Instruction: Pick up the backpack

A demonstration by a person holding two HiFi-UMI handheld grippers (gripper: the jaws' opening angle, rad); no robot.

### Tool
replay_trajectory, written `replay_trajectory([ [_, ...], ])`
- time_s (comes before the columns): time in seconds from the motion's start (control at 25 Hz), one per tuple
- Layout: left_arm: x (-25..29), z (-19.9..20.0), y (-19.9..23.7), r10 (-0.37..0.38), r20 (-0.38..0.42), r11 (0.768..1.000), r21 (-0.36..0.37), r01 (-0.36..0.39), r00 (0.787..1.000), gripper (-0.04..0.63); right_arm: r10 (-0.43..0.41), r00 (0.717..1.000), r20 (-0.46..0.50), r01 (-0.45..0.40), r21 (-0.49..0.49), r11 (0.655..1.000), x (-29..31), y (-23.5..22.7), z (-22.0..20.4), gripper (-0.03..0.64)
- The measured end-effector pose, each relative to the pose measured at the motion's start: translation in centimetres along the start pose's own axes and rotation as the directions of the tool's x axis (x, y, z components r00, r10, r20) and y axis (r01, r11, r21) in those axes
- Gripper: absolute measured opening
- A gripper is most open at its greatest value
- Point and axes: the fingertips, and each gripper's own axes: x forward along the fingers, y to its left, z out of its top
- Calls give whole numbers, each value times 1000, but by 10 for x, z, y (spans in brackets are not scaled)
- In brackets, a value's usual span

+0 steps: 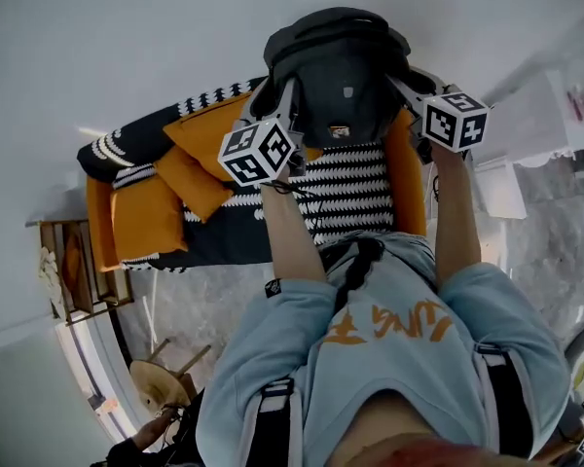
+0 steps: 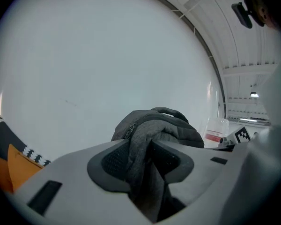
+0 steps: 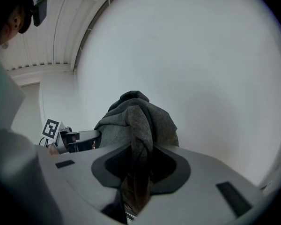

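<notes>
Head view: the backpack (image 1: pixel 339 66) is held up in front of the person (image 1: pixel 389 339), between the left gripper (image 1: pixel 284 95) and the right gripper (image 1: pixel 411 88), one at each side of the bag. Below it in this view the sofa (image 1: pixel 355 197) is seen, with a black-and-white striped cover and orange cushions (image 1: pixel 151 212). A wooden stool (image 1: pixel 161 382) is shown at the lower left. How the pads meet the fabric is not shown here, since the marker cubes and the bag cover them.

That is given by the gripper views. In the left gripper view, the left gripper (image 2: pixel 147 153) is clenched on a bunched fold of the dark grey backpack (image 2: pixel 154 123), and the fabric is pinched between both pads. In the right gripper view, the right gripper (image 3: pixel 141 161) is likewise clamped on a gathered fold of the backpack (image 3: pixel 136 116). In both, the bag is seen against a plain white wall (image 3: pixel 201 55) and a ribbed ceiling (image 2: pixel 246 46), neither of which is shown by the head view. Only a corner of the sofa (image 2: pixel 9 165) is caught at the left gripper view's lower left edge.
</notes>
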Motion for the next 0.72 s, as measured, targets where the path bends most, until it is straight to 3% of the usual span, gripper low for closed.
replay_trajectory([
  [0.32,1,70,-26,-67,126,996,73,58,990,152,-27,990,138,46,-132,990,-17,14,72,109],
  [0.52,4,91,-39,-138,150,983,141,117,979,143,-53,976,211,90,-174,981,-25,15,97,107],
  [0.72,4,94,-44,-165,148,976,170,139,975,137,-56,970,236,97,-168,981,-28,14,101,106],
])
